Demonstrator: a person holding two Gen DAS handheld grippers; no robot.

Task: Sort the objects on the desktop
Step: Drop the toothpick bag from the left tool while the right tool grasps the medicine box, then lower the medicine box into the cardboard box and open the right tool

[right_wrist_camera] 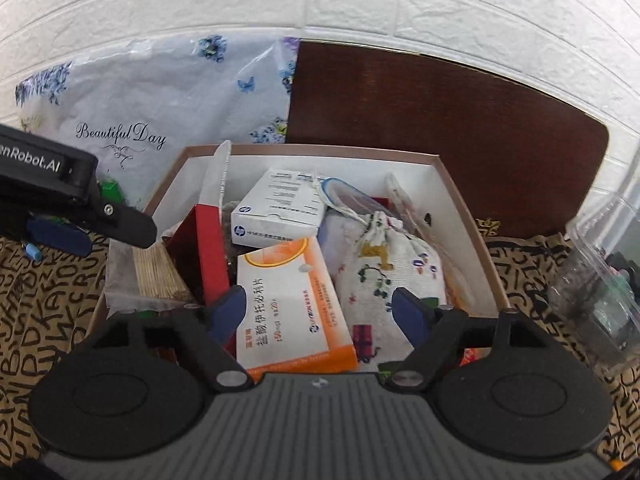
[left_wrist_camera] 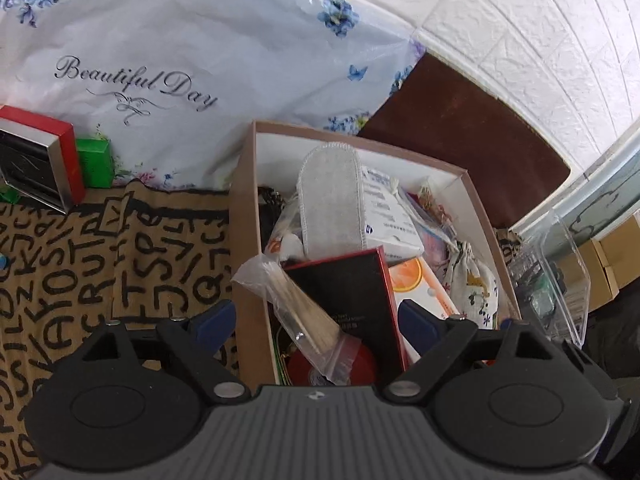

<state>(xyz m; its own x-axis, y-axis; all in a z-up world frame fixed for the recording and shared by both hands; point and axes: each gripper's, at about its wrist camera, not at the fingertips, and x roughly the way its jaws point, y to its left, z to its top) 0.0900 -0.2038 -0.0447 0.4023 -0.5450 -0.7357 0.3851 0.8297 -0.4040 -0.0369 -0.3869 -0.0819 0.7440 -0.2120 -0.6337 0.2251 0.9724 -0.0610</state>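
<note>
The left gripper (left_wrist_camera: 314, 318) is hanging released over the box (left_wrist_camera: 244, 208), its spread jaws flanking a toothpick bag (left_wrist_camera: 298, 312) and red case (left_wrist_camera: 352, 292) untouched. The right gripper (right_wrist_camera: 320, 308) is gaping around the orange carton (right_wrist_camera: 288, 296), pads clear; a pouch (right_wrist_camera: 384, 264) is lying at its 2 o'clock

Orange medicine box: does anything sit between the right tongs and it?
Nothing visible. The right tongs stand open directly over the orange medicine box, which lies on top in the cardboard box.
</note>
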